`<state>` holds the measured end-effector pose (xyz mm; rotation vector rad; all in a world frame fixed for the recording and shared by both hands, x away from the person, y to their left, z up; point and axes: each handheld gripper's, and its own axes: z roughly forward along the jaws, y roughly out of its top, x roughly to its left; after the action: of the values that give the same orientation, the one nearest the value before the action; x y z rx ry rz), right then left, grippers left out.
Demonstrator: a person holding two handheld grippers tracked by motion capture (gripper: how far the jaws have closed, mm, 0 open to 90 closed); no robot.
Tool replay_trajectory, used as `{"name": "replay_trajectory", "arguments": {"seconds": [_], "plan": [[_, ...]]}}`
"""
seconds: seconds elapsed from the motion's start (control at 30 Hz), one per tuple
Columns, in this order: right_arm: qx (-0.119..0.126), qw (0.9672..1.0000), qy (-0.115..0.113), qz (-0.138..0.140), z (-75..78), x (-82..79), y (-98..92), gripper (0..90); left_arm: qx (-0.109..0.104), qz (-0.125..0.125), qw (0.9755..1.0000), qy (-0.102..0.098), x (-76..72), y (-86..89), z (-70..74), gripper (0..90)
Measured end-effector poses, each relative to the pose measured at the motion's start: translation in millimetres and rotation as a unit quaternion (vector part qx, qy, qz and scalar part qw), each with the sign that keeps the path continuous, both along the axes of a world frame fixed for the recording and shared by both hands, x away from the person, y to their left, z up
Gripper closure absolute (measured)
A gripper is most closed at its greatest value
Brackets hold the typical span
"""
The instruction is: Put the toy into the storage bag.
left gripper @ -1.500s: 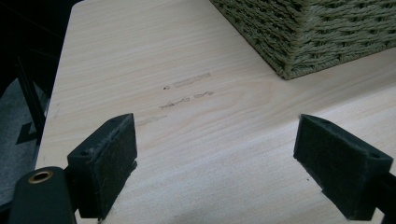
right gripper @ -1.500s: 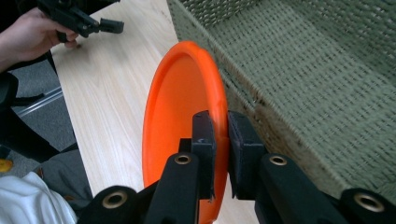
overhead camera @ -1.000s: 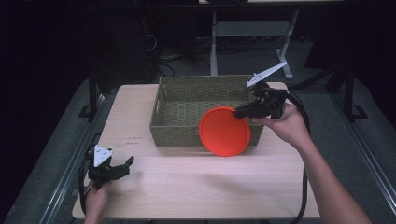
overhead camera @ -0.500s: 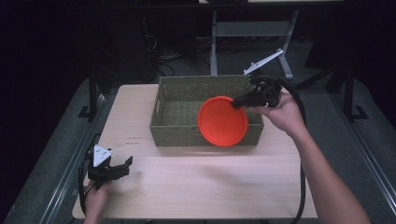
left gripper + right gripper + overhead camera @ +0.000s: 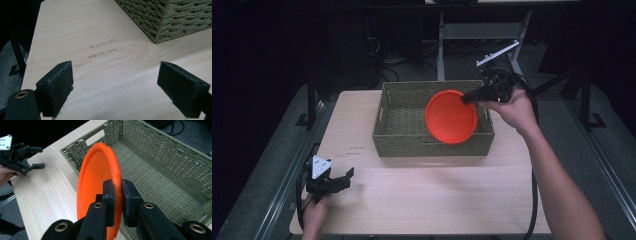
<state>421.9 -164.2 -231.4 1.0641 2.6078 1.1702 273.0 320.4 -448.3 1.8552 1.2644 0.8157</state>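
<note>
My right gripper is shut on the rim of an orange plate, held tilted on edge over the right part of a woven green basket. The basket's floor looks bare in the right gripper view. At the table's near left corner my left gripper rests low with its jaws wide apart and nothing between its pads. It points toward the basket's corner.
The light wooden table has faint marks in front of the left gripper. A white metal frame stands behind the table. Dark floor surrounds it.
My right gripper has carried the orange plate up and toward the far side, from in front of the basket's near right wall to over the basket. The left gripper has stayed put.
</note>
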Motion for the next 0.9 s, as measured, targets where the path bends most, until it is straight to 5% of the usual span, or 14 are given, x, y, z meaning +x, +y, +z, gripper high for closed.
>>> {"name": "replay_trajectory", "arguments": {"seconds": [0.9], "plan": [[0.006,0.9991,0.002,-0.041,0.6,38.8,2.1,81.8,-0.007,0.011,0.9999,-0.004,-2.4,4.1,0.9,12.8]]}}
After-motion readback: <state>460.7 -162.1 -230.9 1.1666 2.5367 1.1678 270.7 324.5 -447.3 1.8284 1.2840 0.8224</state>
